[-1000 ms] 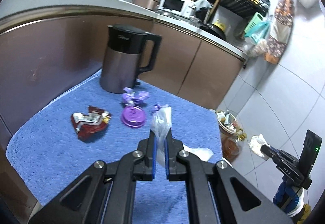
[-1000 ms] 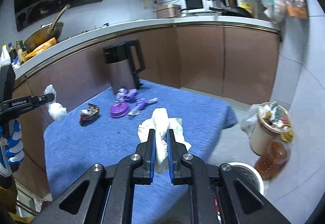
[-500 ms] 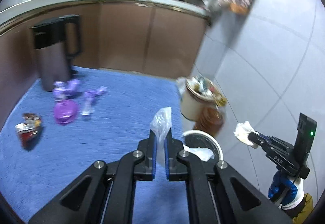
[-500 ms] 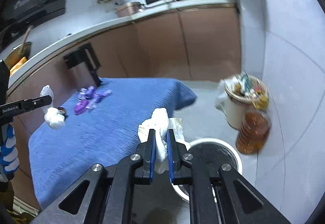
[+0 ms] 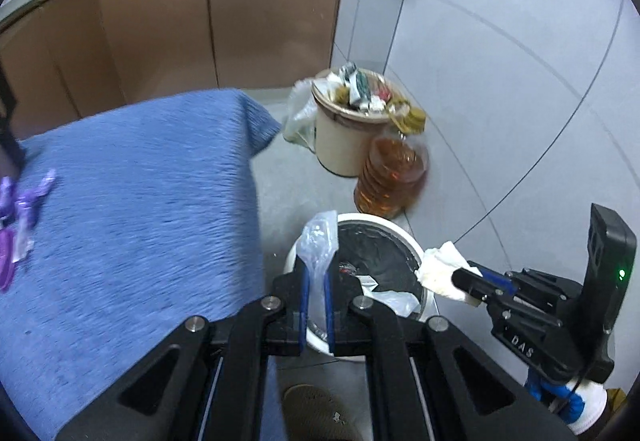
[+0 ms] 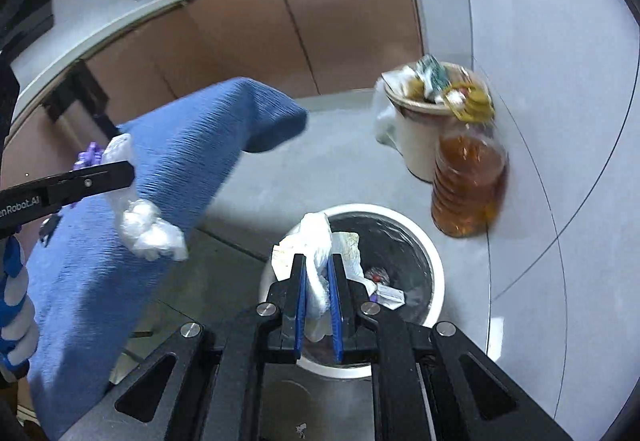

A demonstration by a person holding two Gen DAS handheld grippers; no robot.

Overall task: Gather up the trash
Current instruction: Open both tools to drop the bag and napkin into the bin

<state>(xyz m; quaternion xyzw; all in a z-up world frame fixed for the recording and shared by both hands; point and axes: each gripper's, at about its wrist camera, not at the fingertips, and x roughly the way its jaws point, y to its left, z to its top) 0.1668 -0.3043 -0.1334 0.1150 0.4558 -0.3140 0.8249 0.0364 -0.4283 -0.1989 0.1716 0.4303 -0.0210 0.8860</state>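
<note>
On the left, purple wrappers (image 5: 20, 197) are left on the blue cloth (image 5: 140, 201), so more trash is to be collected. A crumpled clear plastic bag (image 5: 318, 241) is clamped in the closed left gripper (image 5: 316, 281) at the near rim of the white bin (image 5: 400, 231). A crumpled tissue (image 6: 318, 237) is pinched in the closed right gripper (image 6: 318, 305) over the same bin. The carrying step is judged nearly finished; next, both pairs of jaws are to be opened over the black liner
</note>
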